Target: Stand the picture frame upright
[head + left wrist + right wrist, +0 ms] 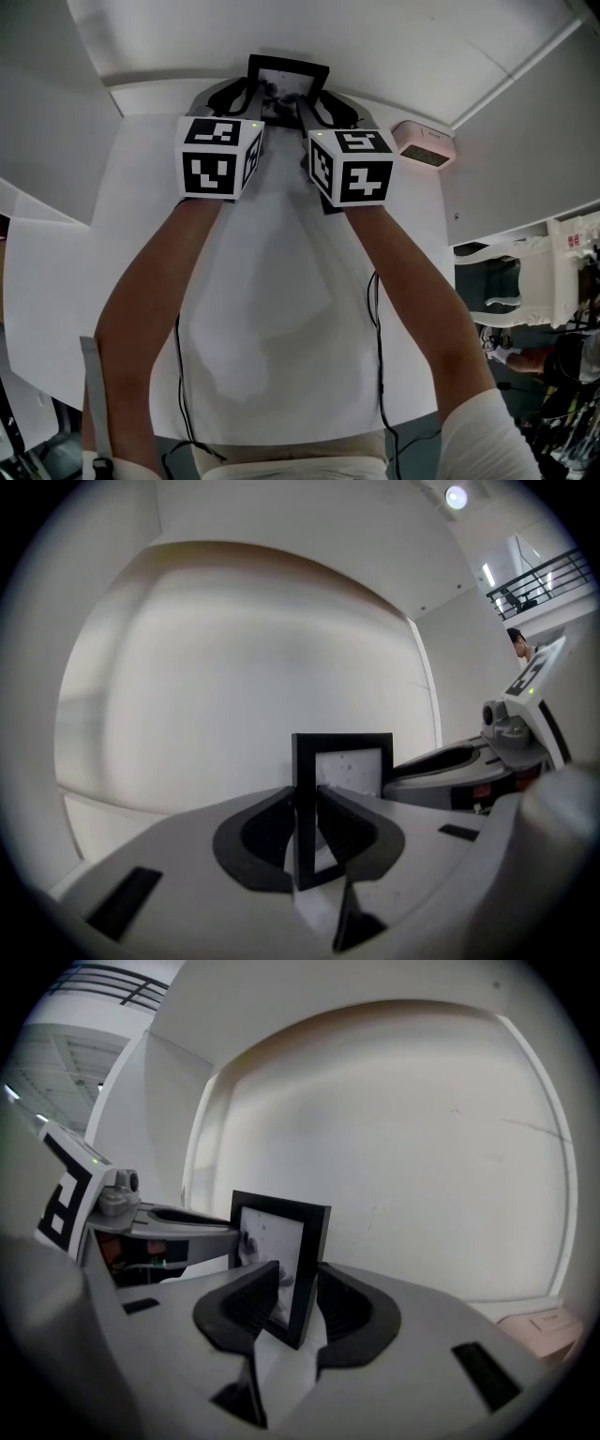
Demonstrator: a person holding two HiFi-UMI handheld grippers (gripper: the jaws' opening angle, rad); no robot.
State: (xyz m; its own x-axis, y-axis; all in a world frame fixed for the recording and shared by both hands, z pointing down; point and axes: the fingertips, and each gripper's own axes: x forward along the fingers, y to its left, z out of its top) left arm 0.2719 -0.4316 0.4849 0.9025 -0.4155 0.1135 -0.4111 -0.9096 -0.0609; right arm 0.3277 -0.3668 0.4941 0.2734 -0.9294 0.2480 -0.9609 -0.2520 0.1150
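A black picture frame (286,86) stands upright at the far edge of the white table (281,309), close to the wall. My left gripper (246,96) is shut on the frame's left side; in the left gripper view both pads press the black edge (306,799) of the frame (349,761). My right gripper (317,105) sits at the frame's right side. In the right gripper view that edge of the frame (281,1241) stands between the jaws of my right gripper (300,1302) with a narrow gap showing, so this gripper is open.
A small pink-white clock (424,143) lies on the table to the right of the frame, also at the clock (544,1321). The white wall (375,47) rises right behind the frame. A white ornate chair (525,281) stands beyond the table's right edge.
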